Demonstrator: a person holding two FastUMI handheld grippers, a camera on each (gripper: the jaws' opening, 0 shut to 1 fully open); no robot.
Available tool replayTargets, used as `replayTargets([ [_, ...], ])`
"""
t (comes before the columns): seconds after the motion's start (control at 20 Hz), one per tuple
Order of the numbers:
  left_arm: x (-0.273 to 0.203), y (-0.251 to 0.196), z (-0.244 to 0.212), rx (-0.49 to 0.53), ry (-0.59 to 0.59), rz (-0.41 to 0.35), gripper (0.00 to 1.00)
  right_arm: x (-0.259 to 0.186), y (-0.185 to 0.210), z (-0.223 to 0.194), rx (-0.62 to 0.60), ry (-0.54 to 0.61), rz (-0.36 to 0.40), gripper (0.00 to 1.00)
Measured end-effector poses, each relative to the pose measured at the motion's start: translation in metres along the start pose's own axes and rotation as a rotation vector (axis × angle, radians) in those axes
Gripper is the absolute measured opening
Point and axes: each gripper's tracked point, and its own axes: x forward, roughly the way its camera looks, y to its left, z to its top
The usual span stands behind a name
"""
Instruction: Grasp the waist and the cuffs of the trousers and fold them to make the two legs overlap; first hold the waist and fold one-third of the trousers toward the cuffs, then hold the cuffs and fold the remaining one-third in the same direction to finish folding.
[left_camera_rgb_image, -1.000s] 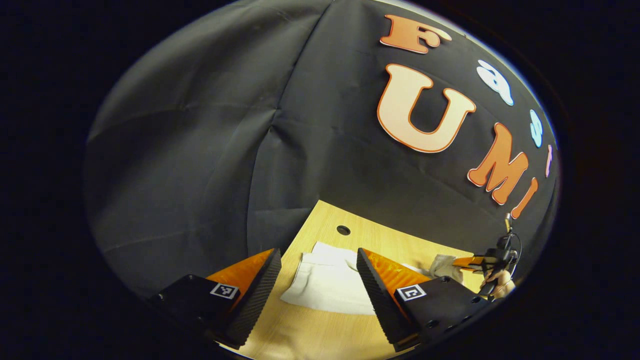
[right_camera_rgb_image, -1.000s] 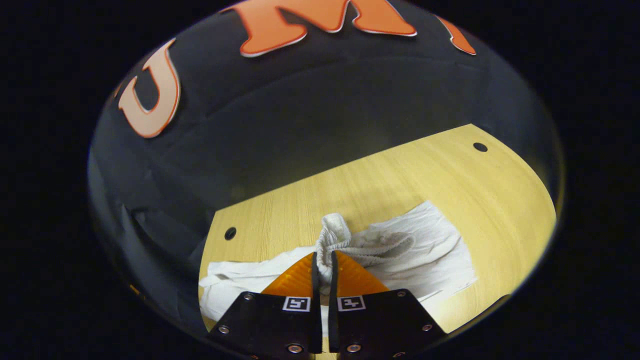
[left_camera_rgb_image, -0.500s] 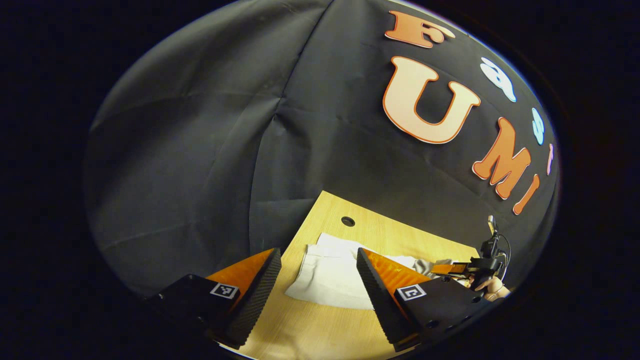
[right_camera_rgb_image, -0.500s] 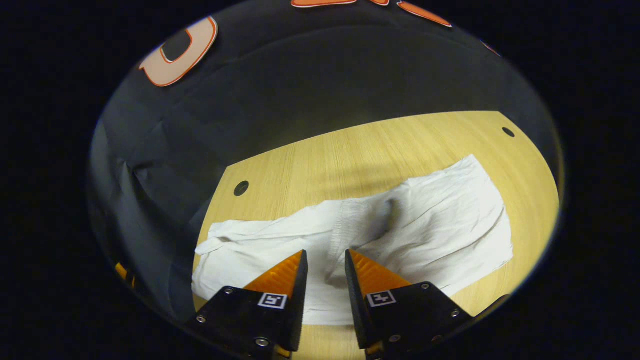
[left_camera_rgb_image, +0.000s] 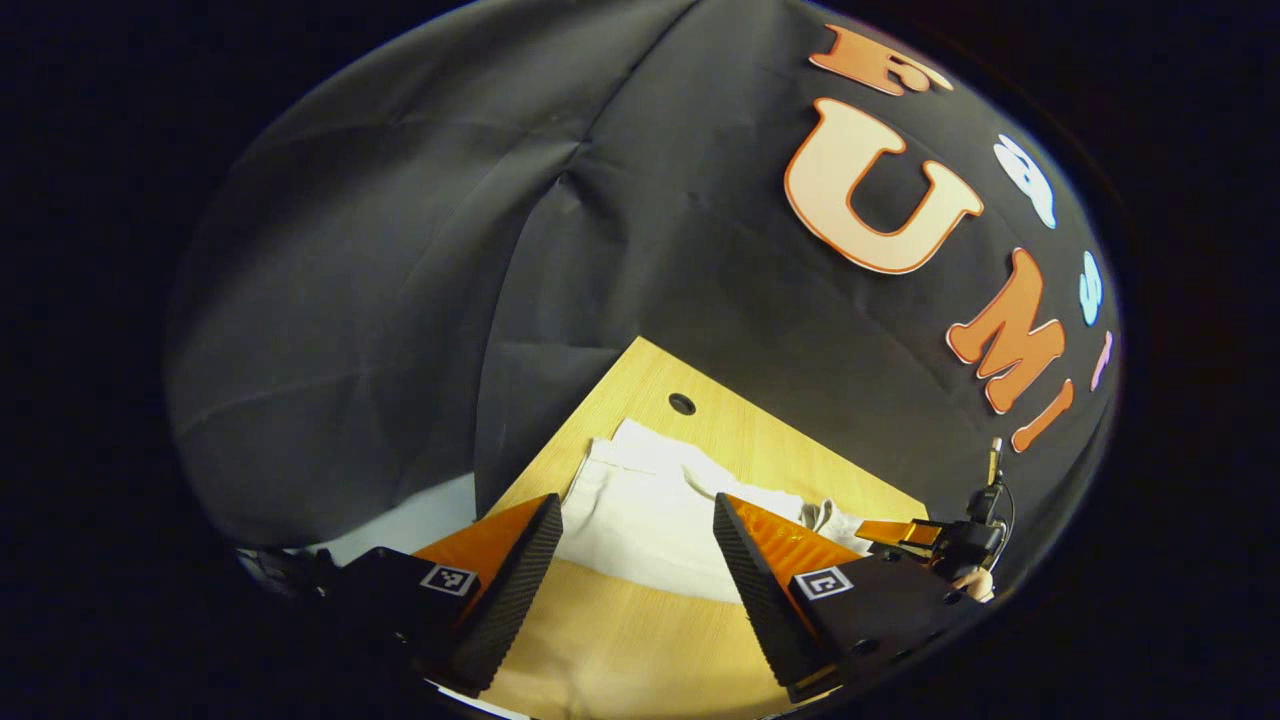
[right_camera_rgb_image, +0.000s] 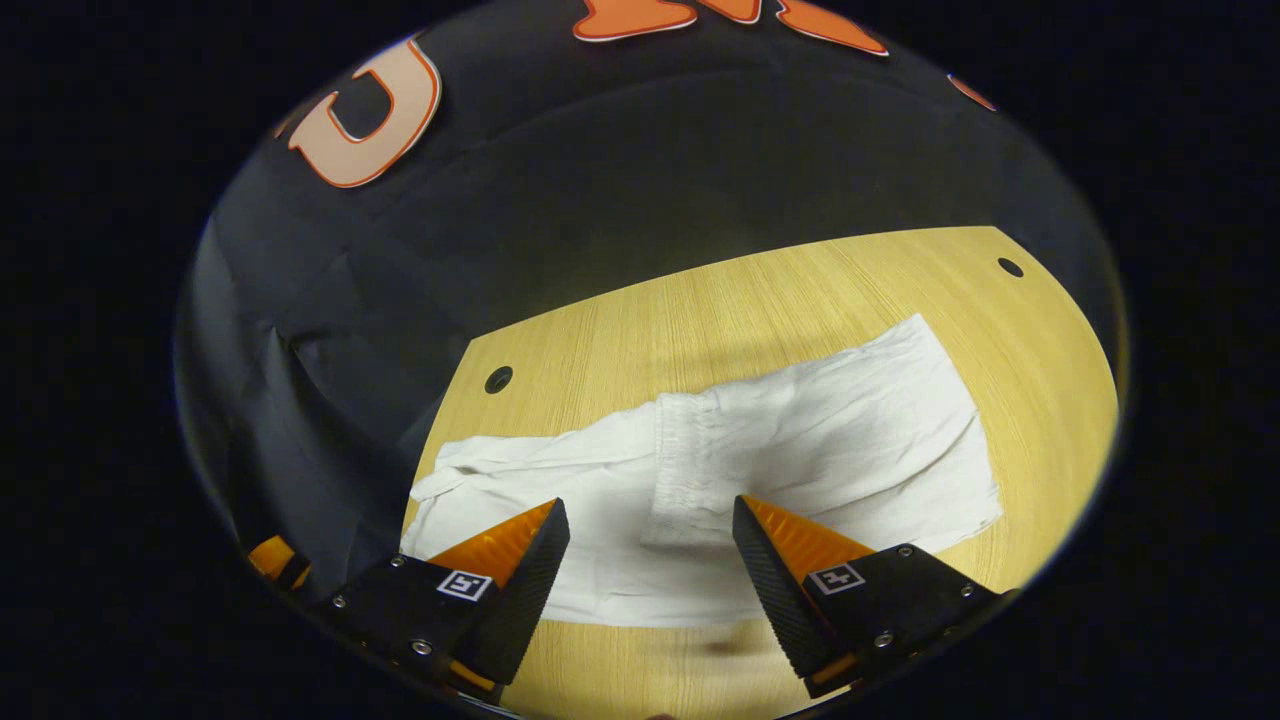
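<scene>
White trousers (right_camera_rgb_image: 830, 440) lie flat along the wooden table (right_camera_rgb_image: 700, 320), the legs laid one over the other. The waist part is folded over onto the legs, and its ribbed waistband (right_camera_rgb_image: 685, 470) lies across the middle. My right gripper (right_camera_rgb_image: 650, 505) hovers open just in front of the waistband, holding nothing. In the left gripper view the cuff end of the trousers (left_camera_rgb_image: 650, 470) lies ahead of my left gripper (left_camera_rgb_image: 635, 500), which stands open above the table's near edge. Farther right there, the right gripper (left_camera_rgb_image: 900, 532) and the hand holding it (left_camera_rgb_image: 975, 582) show over the cloth.
Round holes sit in the tabletop (right_camera_rgb_image: 498, 380) (right_camera_rgb_image: 1010, 267) (left_camera_rgb_image: 682, 404). The black cloth wall (left_camera_rgb_image: 400, 300) hangs close behind the table's far and left edges. Bare wood (left_camera_rgb_image: 620, 650) lies in front of the trousers.
My right gripper was shut on the bunched waistband a second ago; it has opened and drawn back, and the waistband now lies flat on the legs. My left gripper has shifted back slightly, staying open.
</scene>
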Motion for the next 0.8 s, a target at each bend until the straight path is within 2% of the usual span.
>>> replayTargets([
  [0.2,0.011,-0.007,-0.027,-0.212,0.083,-0.030,0.99,-0.013,-0.014,-0.012,0.058,0.036,0.033,0.99],
  [0.35,0.027,0.006,-0.049,-0.353,0.123,-0.024,0.99,-0.022,-0.045,-0.014,0.037,0.030,-0.011,0.98],
  [0.55,0.035,0.020,-0.066,-0.581,0.170,-0.014,0.99,-0.033,-0.074,-0.020,0.096,0.049,-0.029,0.99],
  [0.65,0.049,0.029,-0.078,-0.649,0.188,-0.001,0.99,-0.039,-0.086,-0.019,0.123,0.046,-0.037,0.99],
  [0.8,0.076,0.034,-0.088,-0.671,0.203,0.022,1.00,-0.047,-0.102,-0.017,0.157,0.047,-0.048,0.99],
])
